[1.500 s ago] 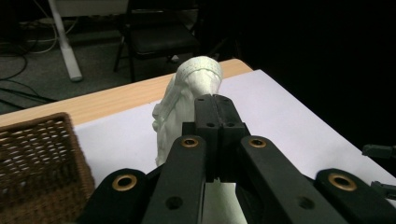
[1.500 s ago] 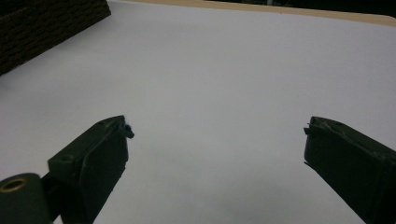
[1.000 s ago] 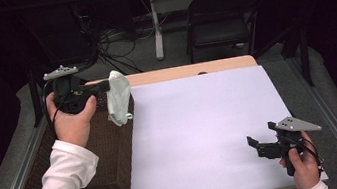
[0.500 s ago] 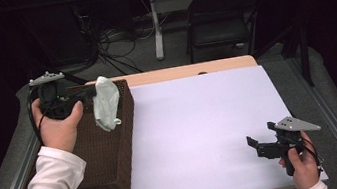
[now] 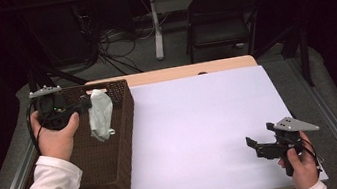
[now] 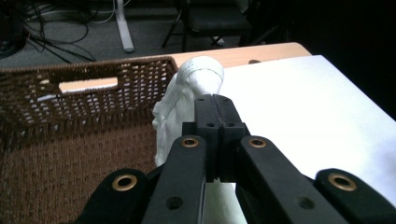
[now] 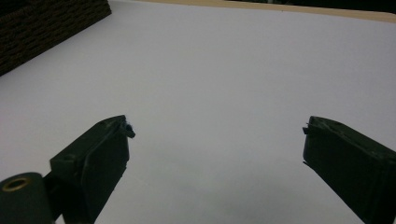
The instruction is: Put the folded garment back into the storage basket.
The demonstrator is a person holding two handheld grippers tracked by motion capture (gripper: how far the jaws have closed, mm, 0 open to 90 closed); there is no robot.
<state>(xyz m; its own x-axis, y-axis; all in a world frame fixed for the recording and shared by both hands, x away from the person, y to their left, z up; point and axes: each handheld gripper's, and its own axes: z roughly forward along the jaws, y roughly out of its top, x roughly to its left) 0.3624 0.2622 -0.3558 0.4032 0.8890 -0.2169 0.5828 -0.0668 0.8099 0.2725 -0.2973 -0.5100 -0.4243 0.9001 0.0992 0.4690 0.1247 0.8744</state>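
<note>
White cloth (image 5: 100, 114) hangs from the left gripper (image 5: 88, 103) over the far end of the brown wicker basket (image 5: 118, 178), lower end dangling inside near the right wall. To place it well I'd lower until the cloth piles on the basket floor, stay clear of the rim, then release so nothing drapes over the edge. Left jaws pinched fully together on the cloth's top fold, seen in the left gripper view (image 6: 215, 135); right gripper (image 5: 252, 146) idle near the white table sheet (image 5: 200, 120) front right, jaws spread wide, holding and touching nothing.
</note>
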